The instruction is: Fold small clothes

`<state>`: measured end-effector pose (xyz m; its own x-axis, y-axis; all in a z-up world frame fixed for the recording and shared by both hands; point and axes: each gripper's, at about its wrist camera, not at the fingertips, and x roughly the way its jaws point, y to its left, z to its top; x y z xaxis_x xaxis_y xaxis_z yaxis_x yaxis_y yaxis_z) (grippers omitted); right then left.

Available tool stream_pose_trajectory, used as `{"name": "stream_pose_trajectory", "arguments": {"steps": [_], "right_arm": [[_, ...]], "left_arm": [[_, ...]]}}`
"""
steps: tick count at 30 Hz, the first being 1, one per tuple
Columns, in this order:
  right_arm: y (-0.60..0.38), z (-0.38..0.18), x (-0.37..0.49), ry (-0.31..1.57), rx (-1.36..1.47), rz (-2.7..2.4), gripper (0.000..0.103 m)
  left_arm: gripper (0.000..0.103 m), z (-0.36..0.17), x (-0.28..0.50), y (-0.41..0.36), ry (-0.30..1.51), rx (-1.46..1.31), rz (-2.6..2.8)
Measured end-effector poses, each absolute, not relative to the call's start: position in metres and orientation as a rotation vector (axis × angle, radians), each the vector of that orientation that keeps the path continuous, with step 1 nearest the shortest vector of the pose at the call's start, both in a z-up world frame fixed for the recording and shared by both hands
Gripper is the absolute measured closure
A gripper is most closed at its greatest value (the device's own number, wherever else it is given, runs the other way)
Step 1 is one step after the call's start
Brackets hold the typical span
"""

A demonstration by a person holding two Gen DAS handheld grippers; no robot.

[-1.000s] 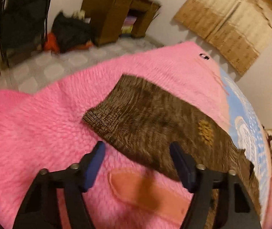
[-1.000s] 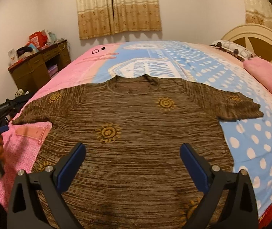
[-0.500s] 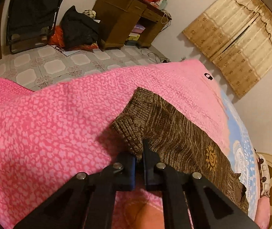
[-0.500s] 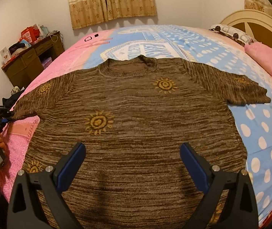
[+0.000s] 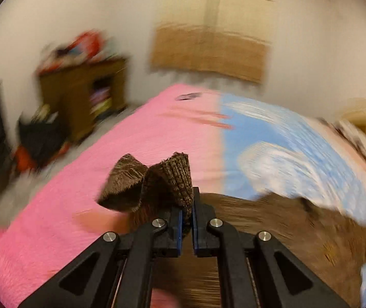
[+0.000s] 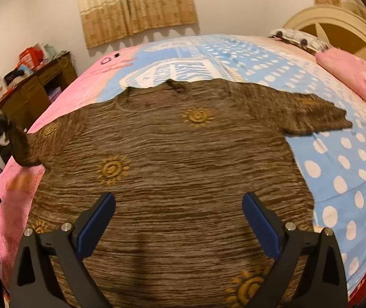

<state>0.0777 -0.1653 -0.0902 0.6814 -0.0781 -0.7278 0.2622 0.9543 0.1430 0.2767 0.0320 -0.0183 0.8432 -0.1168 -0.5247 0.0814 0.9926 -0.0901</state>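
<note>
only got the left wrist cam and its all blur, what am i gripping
Observer: The left gripper is shut on the cuff of the brown sweater's sleeve, lifted off the pink blanket.
Operator: other sleeve?
Observer: It lies flat on the blue dotted bedspread, unfolded.
Operator: right gripper doing anything
Observer: The right gripper is open above the sweater's lower body, holding nothing.
</note>
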Motion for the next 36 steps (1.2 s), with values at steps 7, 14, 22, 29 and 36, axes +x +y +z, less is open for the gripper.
{"name": "stream_pose_trajectory", "arguments": {"steps": [7,14,22,29,36], "right_arm": [[-0.203,-0.102,0.074,0.823,0.346,-0.258,0.003],[-0.222,-0.111,0.068,0.845,0.374,-0.294,0.002],[-0.219,-0.093,0.091,0.805,0.392,-0.224,0.003],[-0.183,-0.079,0.181,0.806,0.331,-0.014,0.01],[-0.141,-0.131,0.245,0.96,0.253,-0.036,0.023]], "left_arm": [[0.097,-0.105,0.254,-0.107,0.709,0.21,-0.25],[0.096,-0.098,0.23,-0.082,0.803,0.177,-0.265],[0.077,-0.112,0.21,0.01,0.849,-0.058,-0.107],[0.077,-0.125,0.201,0.042,0.784,-0.235,-0.134],[0.066,-0.131,0.188,0.064,0.742,-0.371,-0.23]]}}
